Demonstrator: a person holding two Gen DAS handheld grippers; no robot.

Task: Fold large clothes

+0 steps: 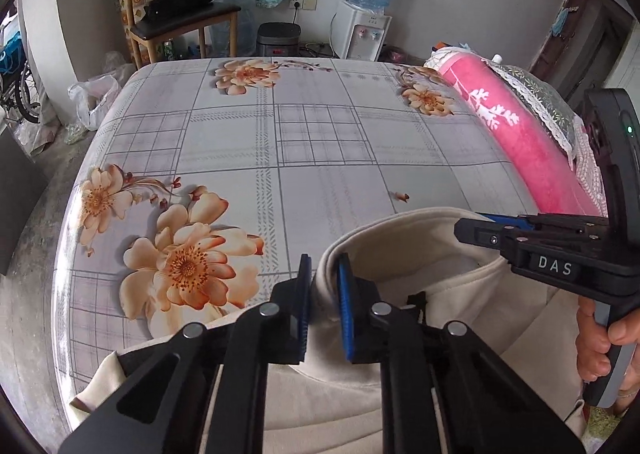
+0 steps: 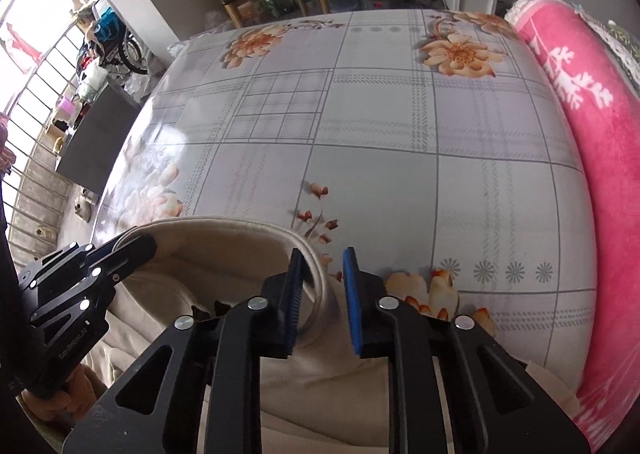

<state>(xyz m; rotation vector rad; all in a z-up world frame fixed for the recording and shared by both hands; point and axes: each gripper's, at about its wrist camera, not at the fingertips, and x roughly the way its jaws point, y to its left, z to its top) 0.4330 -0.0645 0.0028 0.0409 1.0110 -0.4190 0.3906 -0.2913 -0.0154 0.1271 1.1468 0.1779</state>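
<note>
A cream garment lies at the near edge of the table, its collar band raised; it also shows in the right wrist view. My left gripper is open, its blue pads either side of the collar's left end. My right gripper is open, straddling the collar's right end. The right gripper also shows in the left wrist view at the far side of the collar. The left gripper shows in the right wrist view at the collar's left.
The table has a grey plaid cloth with orange flowers. A rolled pink blanket lies along its right side, also in the right wrist view. A wooden chair, a water dispenser and a rice cooker stand beyond.
</note>
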